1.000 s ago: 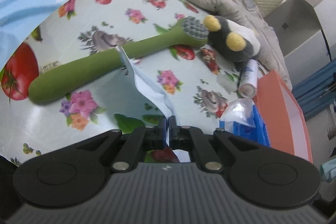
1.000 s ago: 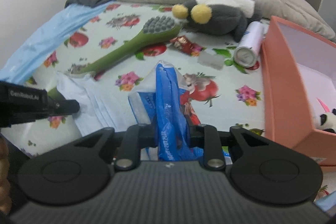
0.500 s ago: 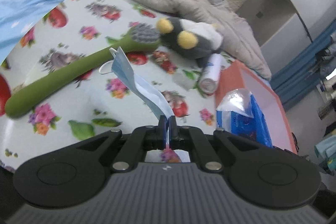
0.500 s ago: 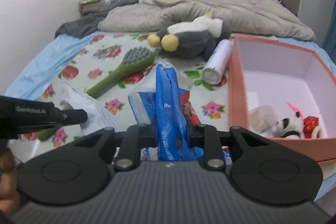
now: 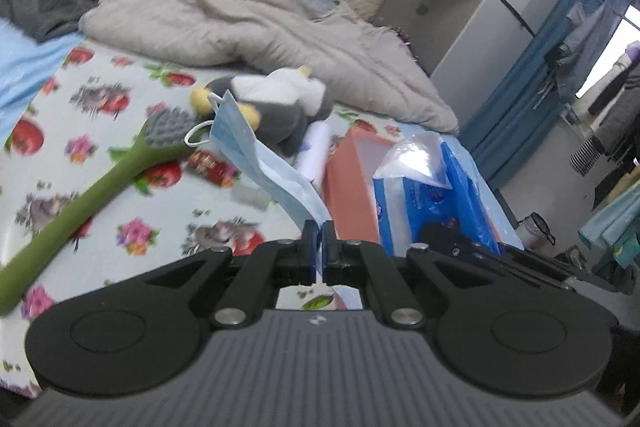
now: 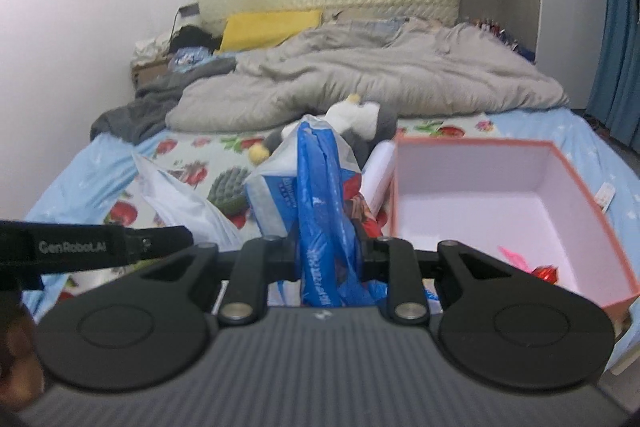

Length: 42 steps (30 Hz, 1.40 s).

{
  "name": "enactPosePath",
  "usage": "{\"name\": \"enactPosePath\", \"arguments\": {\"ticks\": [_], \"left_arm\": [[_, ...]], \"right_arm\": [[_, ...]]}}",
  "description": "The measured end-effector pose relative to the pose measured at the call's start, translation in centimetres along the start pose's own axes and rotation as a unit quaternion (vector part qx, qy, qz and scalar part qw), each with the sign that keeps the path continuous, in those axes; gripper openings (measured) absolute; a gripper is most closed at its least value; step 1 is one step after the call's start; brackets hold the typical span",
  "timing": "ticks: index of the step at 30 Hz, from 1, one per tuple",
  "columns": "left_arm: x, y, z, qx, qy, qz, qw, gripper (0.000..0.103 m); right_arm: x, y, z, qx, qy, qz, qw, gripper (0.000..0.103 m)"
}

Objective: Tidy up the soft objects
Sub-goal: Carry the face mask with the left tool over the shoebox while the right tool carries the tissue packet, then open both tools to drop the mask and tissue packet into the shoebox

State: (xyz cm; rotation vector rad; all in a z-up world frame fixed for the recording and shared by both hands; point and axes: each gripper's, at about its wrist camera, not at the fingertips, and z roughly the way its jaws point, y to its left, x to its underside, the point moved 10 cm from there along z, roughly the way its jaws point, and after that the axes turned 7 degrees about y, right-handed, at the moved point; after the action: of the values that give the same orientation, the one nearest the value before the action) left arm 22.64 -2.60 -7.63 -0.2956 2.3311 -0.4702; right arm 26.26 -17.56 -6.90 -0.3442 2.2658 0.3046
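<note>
Blue mask (image 5: 256,151) is pinched in the closed left hand-held gripper (image 5: 319,233) and the pack (image 6: 320,195) is squeezed in the right hand-held gripper (image 6: 330,247), both up over the bed, so next they likely go into the box (image 6: 500,195).

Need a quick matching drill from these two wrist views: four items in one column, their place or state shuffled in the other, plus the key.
Items:
1. face mask
2. blue plastic bag
3. green brush
4. pink box

States:
A. lying on the fruit-print sheet
B. pinched in the left gripper
C. open, a few small things in it
D. clamped in the right gripper

Pairs: 1-B, 2-D, 3-A, 4-C
</note>
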Motion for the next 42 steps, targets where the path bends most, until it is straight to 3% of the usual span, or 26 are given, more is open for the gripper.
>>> {"name": "enactPosePath", "arguments": {"ticks": [8,14,22,31,38,42], "left_arm": [[-3.9,-6.4,-0.1,0.018,-0.014,0.055,0.9982,0.003],[-5.5,-11.1,2.4,0.033,-0.006,0.085,0.9958,0.003],[-5.2,-14.6,10.9,0.042,0.051,0.103,0.9924,0.003],[-2.1,-16.2,20.9,0.036,0.140,0.116,0.9826,0.003],[-0.3,-15.2,25.7,0.023,0.181,0.115,0.9766,0.003],[0.4,-14.8,26.6,0.017,0.189,0.115,0.9751,0.003]], "right_arm": [[-4.0,-3.9,-2.5,0.013,-0.039,0.014,0.999,0.026],[-5.3,-8.6,-2.6,0.040,-0.048,0.029,0.998,0.026],[-3.9,-15.6,1.5,0.093,0.002,0.054,0.994,0.026],[1.6,-21.9,7.4,0.120,0.095,0.093,0.984,0.026],[4.4,-23.3,10.5,0.115,0.130,0.108,0.979,0.027],[4.9,-23.9,11.4,0.113,0.134,0.112,0.978,0.029]]}}
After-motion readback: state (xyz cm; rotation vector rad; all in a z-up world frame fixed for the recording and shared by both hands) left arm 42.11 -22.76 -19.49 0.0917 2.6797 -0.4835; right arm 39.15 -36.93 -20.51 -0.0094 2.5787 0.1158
